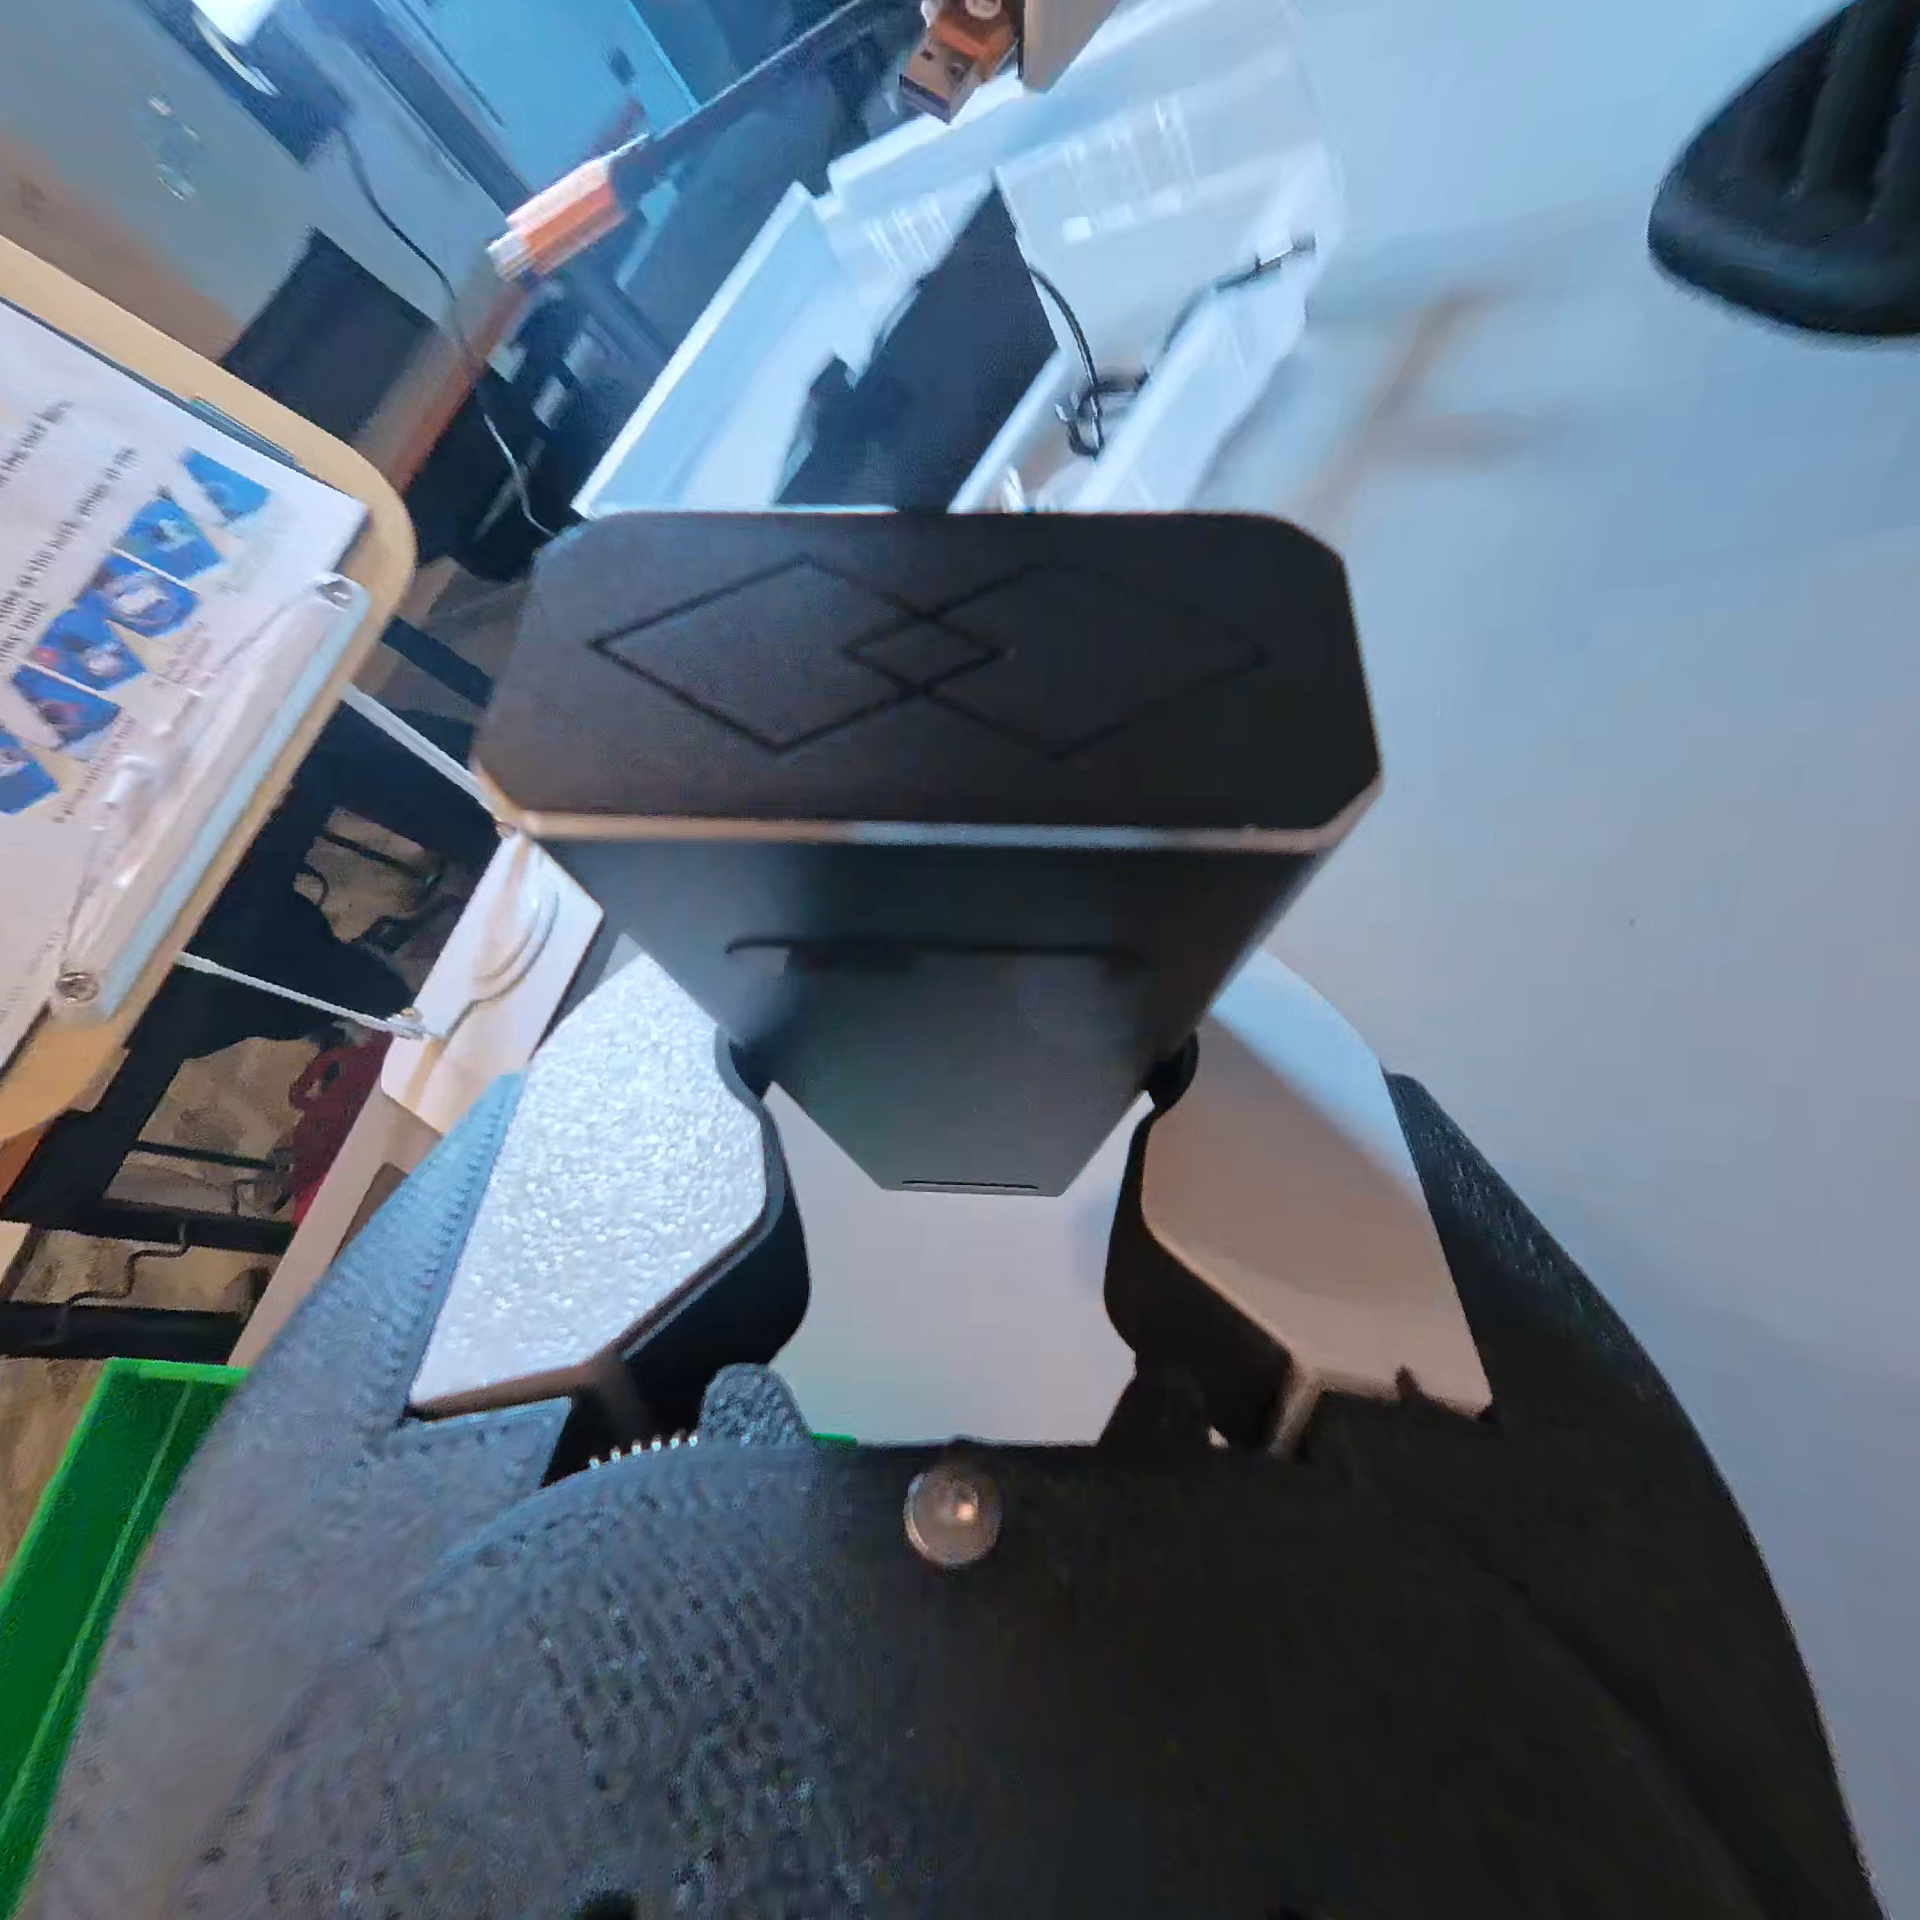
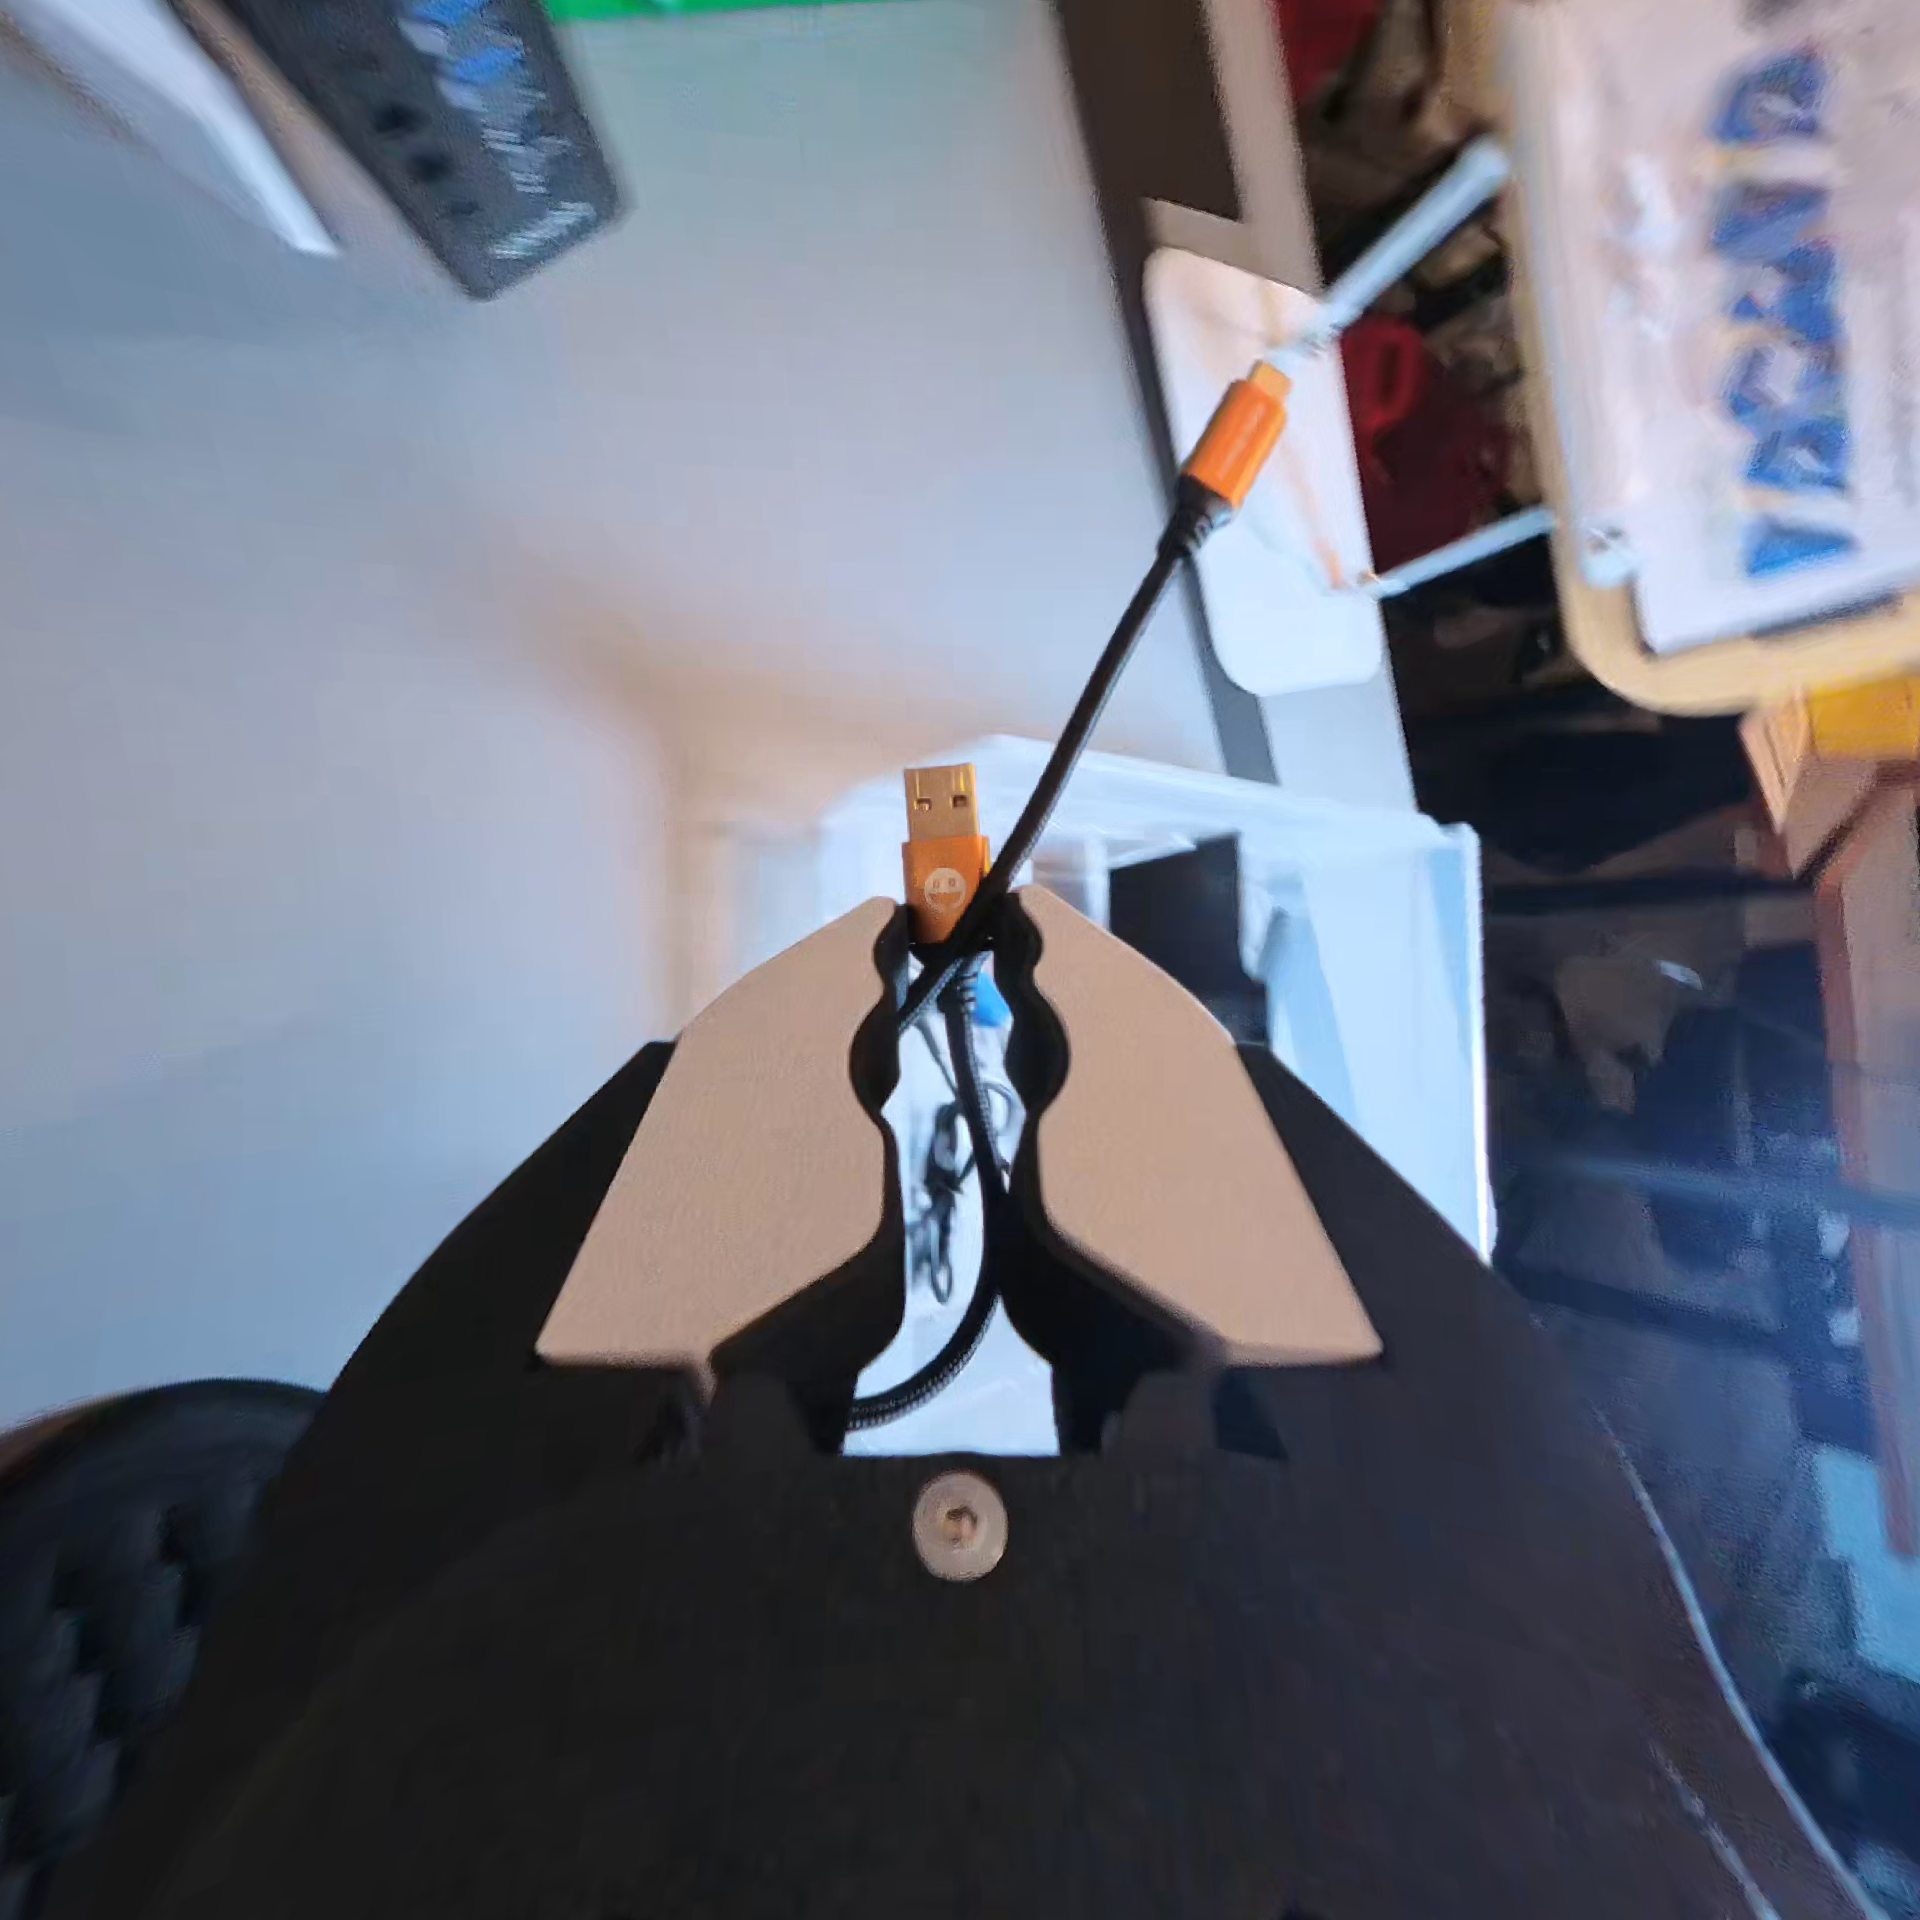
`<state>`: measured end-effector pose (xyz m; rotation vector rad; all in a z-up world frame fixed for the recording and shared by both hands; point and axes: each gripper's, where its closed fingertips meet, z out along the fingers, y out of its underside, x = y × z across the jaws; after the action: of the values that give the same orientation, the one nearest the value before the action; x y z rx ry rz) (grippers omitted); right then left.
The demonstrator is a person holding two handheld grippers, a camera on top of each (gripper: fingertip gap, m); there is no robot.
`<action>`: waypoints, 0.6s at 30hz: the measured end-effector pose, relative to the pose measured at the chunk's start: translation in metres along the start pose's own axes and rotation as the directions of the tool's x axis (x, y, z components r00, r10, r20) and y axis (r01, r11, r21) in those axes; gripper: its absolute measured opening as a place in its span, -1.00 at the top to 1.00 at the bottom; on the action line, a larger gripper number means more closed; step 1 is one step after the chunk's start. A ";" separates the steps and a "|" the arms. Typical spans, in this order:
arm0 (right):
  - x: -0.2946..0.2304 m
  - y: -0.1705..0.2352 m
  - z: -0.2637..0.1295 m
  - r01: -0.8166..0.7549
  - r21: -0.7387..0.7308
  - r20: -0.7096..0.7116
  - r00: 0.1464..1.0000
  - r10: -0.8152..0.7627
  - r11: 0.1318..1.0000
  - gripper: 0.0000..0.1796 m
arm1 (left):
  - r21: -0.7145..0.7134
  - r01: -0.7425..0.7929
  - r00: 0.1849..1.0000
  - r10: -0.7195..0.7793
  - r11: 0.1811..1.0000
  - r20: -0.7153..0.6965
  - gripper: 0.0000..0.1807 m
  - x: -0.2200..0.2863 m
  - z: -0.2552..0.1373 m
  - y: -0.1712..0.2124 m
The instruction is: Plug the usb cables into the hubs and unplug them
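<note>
My left gripper [image 1: 961, 1081] is shut on a black hub [image 1: 925, 727] with a diamond outline on its face. It grips the hub's narrow end and holds it above the white table [image 1: 1558, 831]. My right gripper [image 2: 956, 920] is shut on the orange USB plug [image 2: 940, 852], whose gold metal tip points forward. The black braided cable [image 2: 1091, 707] loops out between the fingers to a second orange connector [image 2: 1236, 447] hanging free. That cable's orange ends also show far off in the left wrist view [image 1: 561, 223]. Another black hub [image 2: 457, 135] with blue ports lies blurred at the upper left.
A white open bin [image 2: 1351, 831] with thin cables stands beyond the plug; it also shows in the left wrist view [image 1: 727, 343]. A wooden board with a printed sheet [image 1: 156, 675] leans past the table edge. A green box [image 1: 83, 1507] is at the lower left. A black rounded object [image 1: 1808, 187] is at the upper right. Tip to tip, the grippers are about 15 cm apart.
</note>
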<state>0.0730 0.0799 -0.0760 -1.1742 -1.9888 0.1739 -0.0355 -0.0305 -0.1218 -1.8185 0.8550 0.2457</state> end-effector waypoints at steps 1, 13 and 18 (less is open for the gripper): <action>0.018 0.009 -0.005 -0.057 0.007 -0.033 0.998 0.057 0.998 0.82 | 0.033 0.018 1.000 -0.019 0.999 0.009 0.20 -0.005 -0.003 -0.005; 0.070 0.101 0.059 -0.258 -0.108 -0.160 0.958 0.239 0.960 0.47 | 0.321 0.389 0.909 -0.302 0.864 -0.289 0.21 0.009 -0.010 -0.035; 0.055 0.030 0.024 -0.284 0.187 -0.024 0.956 0.293 0.940 0.47 | 0.380 0.466 0.863 -0.314 0.799 -0.396 0.21 0.018 -0.015 -0.051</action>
<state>0.0626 0.1464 -0.0752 -1.3313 -1.7077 0.4608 0.0076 -0.0422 -0.0884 -1.5423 0.6485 -0.5024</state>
